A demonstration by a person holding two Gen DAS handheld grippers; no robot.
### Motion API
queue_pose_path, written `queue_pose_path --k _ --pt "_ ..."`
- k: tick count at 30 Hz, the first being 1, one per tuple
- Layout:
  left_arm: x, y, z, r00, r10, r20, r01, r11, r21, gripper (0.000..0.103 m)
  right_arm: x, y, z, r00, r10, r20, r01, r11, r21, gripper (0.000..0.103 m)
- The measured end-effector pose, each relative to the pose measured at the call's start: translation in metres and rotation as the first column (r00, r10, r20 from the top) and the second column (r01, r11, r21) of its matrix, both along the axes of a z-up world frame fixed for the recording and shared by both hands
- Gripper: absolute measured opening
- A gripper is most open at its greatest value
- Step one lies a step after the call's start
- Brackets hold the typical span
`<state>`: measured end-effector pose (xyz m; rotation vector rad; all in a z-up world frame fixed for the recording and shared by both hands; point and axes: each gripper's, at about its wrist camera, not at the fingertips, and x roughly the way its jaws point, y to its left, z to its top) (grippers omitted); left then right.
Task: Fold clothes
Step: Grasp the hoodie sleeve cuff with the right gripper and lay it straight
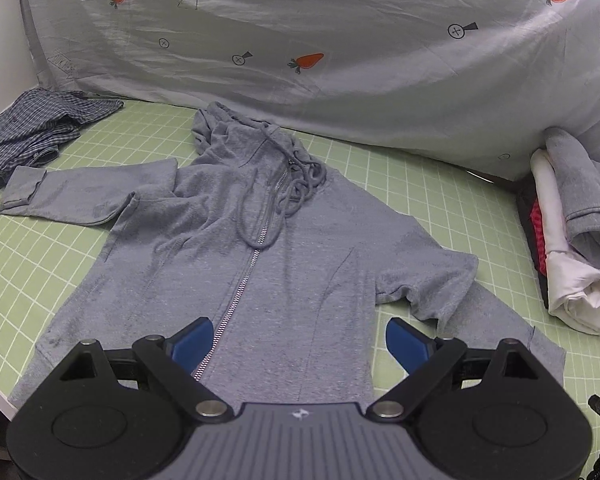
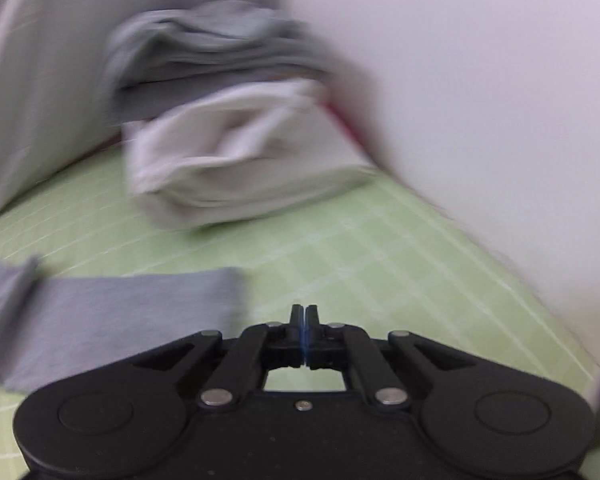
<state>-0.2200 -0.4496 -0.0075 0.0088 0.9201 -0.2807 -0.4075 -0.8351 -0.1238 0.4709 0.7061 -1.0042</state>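
The left tool [image 1: 298, 340] points downward with its blue pads spread wide and nothing pressed between them. The right tool [image 2: 304, 312] also tilts downward, pads together, empty.

Right wrist view is motion-blurred — folded stack [image 2: 220, 128] smeared, hoodie [image 2: 100, 312] edge-cropped.

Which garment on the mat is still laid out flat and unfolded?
The grey hoodie in the middle, zipped, sleeves spread out. The checked shirt is crumpled at far left, and the white and grey pieces are folded in a stack at right.
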Motion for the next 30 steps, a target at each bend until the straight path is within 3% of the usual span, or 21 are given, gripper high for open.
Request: queue_pose_path --k 1,2,3,6,8,13,16,19,21,25,28,30 --pt "-0.001 -0.003 -0.001 1.000 -0.005 -0.004 0.005 1.000 0.003 0.093 -0.008 -0.010 -0.004 1.000 -0.020 0.015 0.020 0.999 0.036 0.019" --pt "-0.001 -0.006 -0.002 1.000 -0.010 -0.008 0.010 1.000 0.007 0.093 -0.015 -0.017 -0.009 0.998 -0.040 0.041 0.037 0.997 0.072 0.046" --pt "-0.002 -0.009 -0.003 1.000 -0.015 -0.012 0.015 1.000 0.010 0.093 -0.019 -0.020 -0.011 0.997 -0.047 0.067 0.040 0.995 0.095 0.062" --pt "-0.005 -0.017 -0.006 0.999 -0.015 -0.030 0.015 1.000 0.009 0.093 -0.013 -0.020 -0.011 0.992 -0.002 0.122 -0.012 0.993 0.114 0.068" --pt "-0.008 -0.022 -0.007 0.999 -0.018 -0.040 0.019 1.000 0.009 0.093 0.009 -0.006 -0.010 0.990 0.103 0.098 -0.110 0.991 0.072 0.074" --pt "-0.016 -0.029 -0.008 0.999 -0.022 -0.046 0.023 0.999 0.026 0.093 0.070 0.035 -0.012 0.934 0.353 0.049 -0.354 0.935 0.009 0.074" --pt "-0.019 -0.029 -0.007 0.999 -0.012 -0.045 0.013 0.999 0.033 0.093 0.093 0.051 -0.019 0.902 0.431 0.023 -0.432 0.902 0.026 0.070" --pt "-0.022 -0.027 -0.005 0.999 0.006 -0.040 -0.004 0.999 0.037 0.093 0.099 0.058 -0.024 0.886 0.463 -0.031 -0.463 0.886 0.014 0.046" --pt "-0.022 -0.024 -0.006 0.999 0.023 -0.046 -0.021 0.999 0.033 0.093 0.093 0.054 -0.021 0.881 0.473 -0.012 -0.473 0.881 0.002 0.002" --pt "-0.021 -0.021 -0.007 0.998 0.043 -0.053 -0.041 0.999 0.029 0.093 0.059 0.035 -0.001 0.939 0.345 -0.013 -0.345 0.935 -0.087 0.003" --pt "-0.021 -0.020 -0.009 0.997 0.048 -0.058 -0.047 0.998 0.031 0.093 0.026 0.008 0.001 0.986 0.166 -0.024 -0.167 0.983 -0.071 0.003" --pt "-0.019 -0.021 -0.011 0.997 0.049 -0.067 -0.047 0.998 0.033 0.093 0.004 -0.012 0.000 0.999 0.042 -0.034 -0.044 0.998 -0.050 0.006"
